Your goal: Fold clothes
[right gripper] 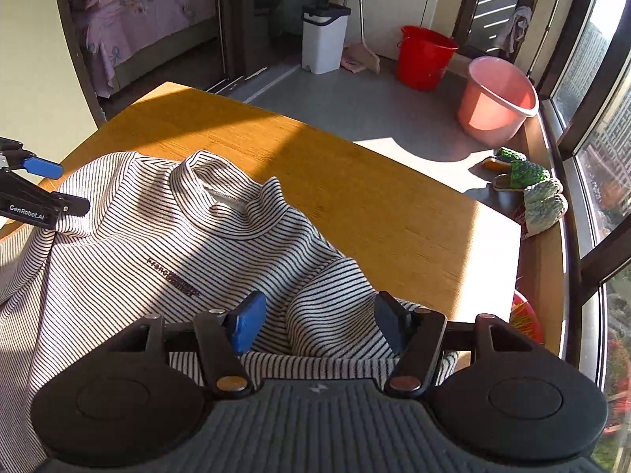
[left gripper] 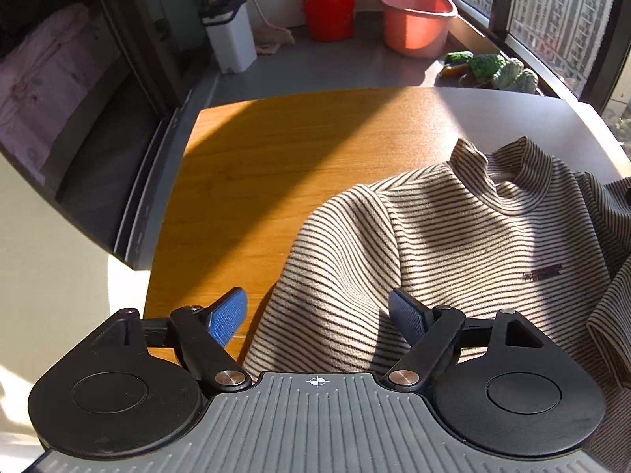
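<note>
Striped top (left gripper: 453, 236) lies spread on the wooden table (left gripper: 276, 165), front up, high collar toward the far edge, small dark lettering on the chest. Low sun rakes across; a broad shadow band cuts the tabletop and the cloth. Left gripper (left gripper: 317, 315) points steeply down over the top's left sleeve and shoulder, jaws standing apart; one blue pad (left gripper: 226, 321) sits over bare wood just beside the sleeve edge, the other over the striped fabric. Nothing pinched between them; whether the pads touch the cloth cannot be told. From the right wrist view the left gripper shows at the left edge, close above the shoulder of the top. Right gripper (right gripper: 317, 321) is likewise tilted down over the opposite sleeve, jaws apart, a rumpled hump of striped cloth rising in the gap between the pads (right gripper: 248, 325) but not squeezed by them. That sleeve lies bunched near the table's right edge. Beyond the table, on the grey floor: red bucket (right gripper: 424, 57), pink basin (right gripper: 495, 100), white bin (right gripper: 323, 37), a mop leaning on the wall. Knitted slippers (right gripper: 528, 185) sit by the window sill. Through a doorway, a bed (right gripper: 142, 12) with pink cover.
</note>
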A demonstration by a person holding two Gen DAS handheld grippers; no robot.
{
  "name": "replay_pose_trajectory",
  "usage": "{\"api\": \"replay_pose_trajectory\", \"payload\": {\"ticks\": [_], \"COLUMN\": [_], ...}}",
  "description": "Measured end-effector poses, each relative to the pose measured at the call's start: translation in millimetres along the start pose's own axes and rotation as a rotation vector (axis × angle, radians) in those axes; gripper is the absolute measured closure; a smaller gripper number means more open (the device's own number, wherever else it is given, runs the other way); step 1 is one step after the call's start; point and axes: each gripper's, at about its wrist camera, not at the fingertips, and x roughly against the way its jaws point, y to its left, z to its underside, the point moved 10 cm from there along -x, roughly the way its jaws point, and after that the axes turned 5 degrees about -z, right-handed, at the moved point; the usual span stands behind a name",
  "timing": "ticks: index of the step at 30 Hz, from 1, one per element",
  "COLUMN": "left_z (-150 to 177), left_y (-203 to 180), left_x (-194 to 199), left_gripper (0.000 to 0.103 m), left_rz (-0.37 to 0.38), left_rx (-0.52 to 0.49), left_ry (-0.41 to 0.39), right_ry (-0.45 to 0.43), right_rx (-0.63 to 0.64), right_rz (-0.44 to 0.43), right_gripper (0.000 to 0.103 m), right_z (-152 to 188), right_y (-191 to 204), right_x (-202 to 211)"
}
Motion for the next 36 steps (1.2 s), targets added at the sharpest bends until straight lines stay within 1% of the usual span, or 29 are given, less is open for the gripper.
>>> {"api": "replay_pose_trajectory", "payload": {"ticks": [2,4,5,6,7,9,10,11,12,13,14,18,19,22,24,28,29,33,36], "left_z": [-3.0,-7.2,-9.2,-11.0,-12.7,-13.1,-11.6,-8.6,-5.2,0.7,6.8,30.7,35.4,51.3,59.2,69.2,70.3,74.5,79.4], "left_y": [3.4,7.7,9.5,9.6,9.5,7.5,6.4,5.4,4.7,4.0,3.2,-2.4,-5.9,-18.4,-23.7,-24.7,-22.4,-2.5,17.9], "left_x": [-6.6,-6.3,-4.1,1.4,7.4,21.6,28.2,34.4,39.0,45.1,51.5,77.0,82.8,95.1,99.3,103.0,104.3,104.7,101.5], "left_gripper": [0.024,0.024,0.025,0.023,0.020,0.011,0.010,0.009,0.009,0.009,0.009,0.008,0.007,0.006,0.006,0.006,0.006,0.005,0.005], "left_rz": [-0.056,-0.071,-0.072,-0.059,-0.044,-0.008,0.004,0.018,0.031,0.054,0.079,0.208,0.241,0.310,0.338,0.408,0.415,0.404,0.386], "left_rx": [-0.011,0.034,0.061,0.079,0.096,0.101,0.101,0.101,0.102,0.110,0.118,0.139,0.129,0.063,0.041,0.043,0.039,0.024,0.038], "left_ry": [0.006,0.011,0.011,0.003,-0.005,-0.023,-0.027,-0.024,-0.017,-0.004,0.010,0.068,0.077,0.091,0.100,0.136,0.131,0.117,0.115], "right_ry": [0.019,0.038,0.046,0.054,0.053,0.049,0.057,0.073,0.087,0.086,0.067,-0.015,-0.067,-0.203,-0.276,-0.421,-0.438,-0.450,-0.422], "right_rx": [0.022,0.044,0.056,0.059,0.059,0.057,0.048,0.017,-0.040,-0.109,-0.172,-0.423,-0.502,-0.672,-0.715,-0.796,-0.798,-0.786,-0.766], "right_rz": [-0.030,-0.060,-0.025,0.012,0.030,0.064,0.069,0.064,0.030,0.006,0.013,0.050,0.101,0.203,0.213,0.228,0.206,0.089,0.009], "right_gripper": [0.034,0.032,0.032,0.032,0.032,0.033,0.039,0.065,0.074,0.080,0.092,0.096,0.100,0.100,0.100,0.100,0.100,0.100,0.100], "right_z": [22.4,44.9,53.5,61.1,63.8,68.6,69.8,70.2,69.9,68.0,64.2,49.2,44.8,33.3,18.2,-11.8,-19.7,-55.3,-76.7], "right_y": [30.7,61.3,69.3,75.2,78.0,83.3,82.3,78.7,74.9,68.8,55.3,-0.9,-26.8,-83.3,-91.2,-105.9,-98.0,-54.3,-16.9], "right_x": [7.9,15.9,12.5,8.1,3.8,-4.9,-8.2,-10.9,-11.3,-8.1,3.7,53.1,79.3,148.6,176.3,232.2,231.9,200.7,166.5]}}
